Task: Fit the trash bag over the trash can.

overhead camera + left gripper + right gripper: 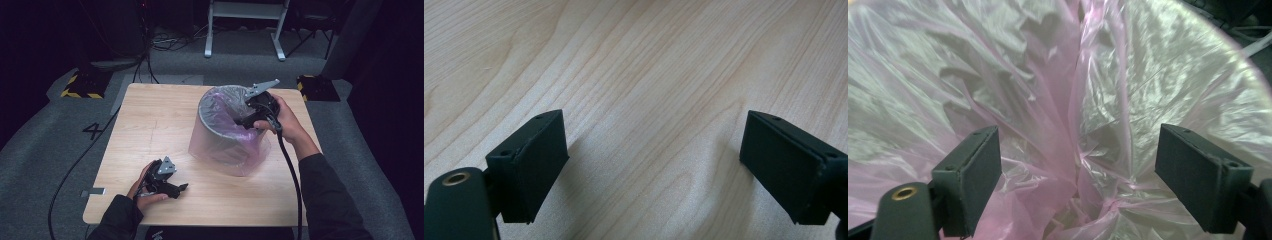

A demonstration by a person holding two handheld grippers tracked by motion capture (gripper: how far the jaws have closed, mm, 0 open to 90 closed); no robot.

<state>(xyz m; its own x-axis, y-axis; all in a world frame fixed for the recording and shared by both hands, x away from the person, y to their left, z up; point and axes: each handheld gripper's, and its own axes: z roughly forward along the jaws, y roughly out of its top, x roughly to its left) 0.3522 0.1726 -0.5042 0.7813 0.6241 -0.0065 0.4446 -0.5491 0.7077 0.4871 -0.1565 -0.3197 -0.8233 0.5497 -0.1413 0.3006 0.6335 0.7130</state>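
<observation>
Left gripper (172, 188): I have it resting low on the tabletop (150, 120) at about 7 o'clock, well apart from the bin. In the left gripper view the jaws stand wide over bare wood, with nothing between them.

Bin (220, 145): a round bin near the tabletop's centre, a little toward 2 o'clock, upright as far as I can tell.

Liner (222, 107): a thin pink plastic bag, draped over the rim and hanging down the outside wall. In the right gripper view the liner (1068, 100) is crumpled into folds that run down to a bunched point at the bottom.

Contents: I see nothing in the bin but the liner; the very bottom is hidden by the folds.

Right gripper (245, 121): I hold it at the bin's 3 o'clock rim, tipped down into the mouth. The jaws are wide apart, with loose film between them but nothing pinched.

Step, as I judge it: pressing or spreading the liner down inside the bin.

Risk one: the film looks thin, so a jaw corner that snags a fold could tear it.

Risk two: pushing down at one side could drag the far edge off the rim, since only the overhang holds it.

Risk three: the bin looks light, and with my left gripper away from it a sideways push at the rim could slide or tip it.
</observation>
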